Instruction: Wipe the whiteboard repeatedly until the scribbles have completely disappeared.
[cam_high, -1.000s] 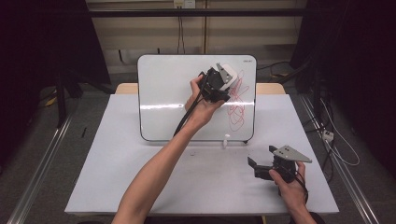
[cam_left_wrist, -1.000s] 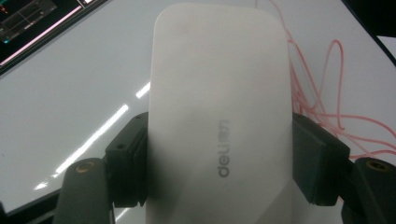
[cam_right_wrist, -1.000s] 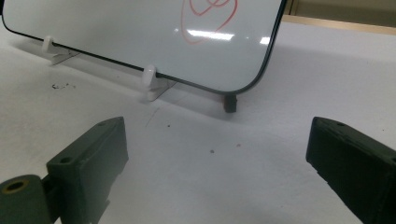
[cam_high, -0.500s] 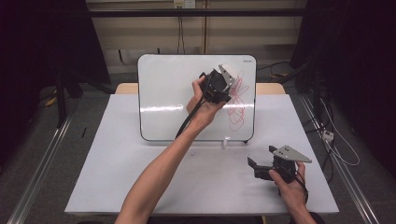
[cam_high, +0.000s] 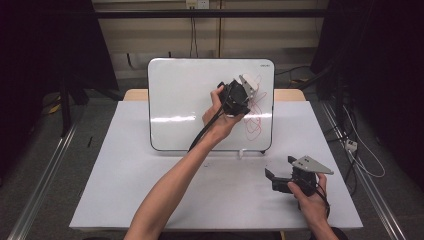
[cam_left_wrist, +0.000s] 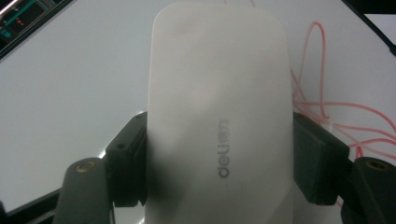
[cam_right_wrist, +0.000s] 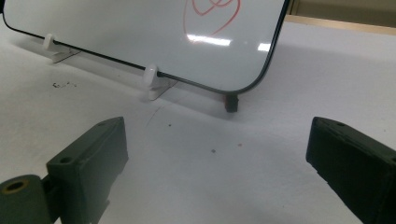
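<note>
Left gripper (cam_high: 243, 89) jaws clamp a Deli-marked eraser (cam_left_wrist: 217, 112) against the whiteboard (cam_high: 190, 95); right gripper (cam_right_wrist: 224, 168) jaws gape empty.

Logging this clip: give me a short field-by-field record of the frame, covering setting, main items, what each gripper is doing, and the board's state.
setting: white table with an upright whiteboard on small clip stands
left gripper: raised at the board's right part, shut on a white eraser marked "deli"
right gripper: resting low on the table near the right front, jaws open, holding nothing
board state: red scribbles on the right side; the left side looks clean
likely activity: wiping the red marks, judging by the eraser at the board
</note>
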